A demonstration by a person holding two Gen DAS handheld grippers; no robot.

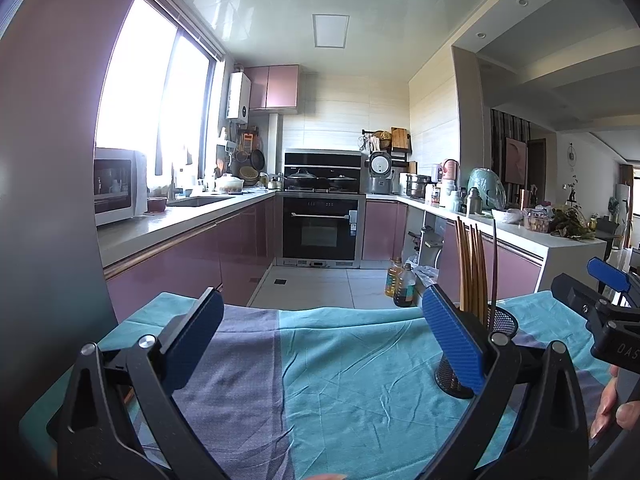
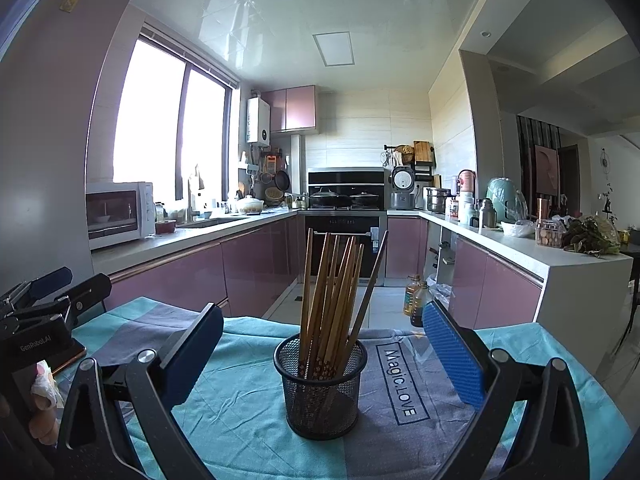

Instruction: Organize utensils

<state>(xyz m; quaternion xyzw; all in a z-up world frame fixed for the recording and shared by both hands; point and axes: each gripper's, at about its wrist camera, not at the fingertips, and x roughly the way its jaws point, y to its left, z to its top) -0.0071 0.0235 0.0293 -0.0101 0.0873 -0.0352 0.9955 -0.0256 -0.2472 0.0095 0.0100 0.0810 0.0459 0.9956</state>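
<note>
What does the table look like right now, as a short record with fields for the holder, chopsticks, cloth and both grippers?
holder: black mesh cup, upright on the cloth
chopsticks: wooden chopsticks standing in the cup, leaning apart
cloth: teal and grey tablecloth, wrinkled, printed "Magic.LOVE"
left gripper: fingers open, holding nothing
right gripper: fingers open, facing the cup, not touching it

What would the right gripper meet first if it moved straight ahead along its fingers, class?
Most likely the black mesh holder full of chopsticks: it stands centred between the open fingers of the right gripper, on the cloth. How far ahead is unclear.
</note>
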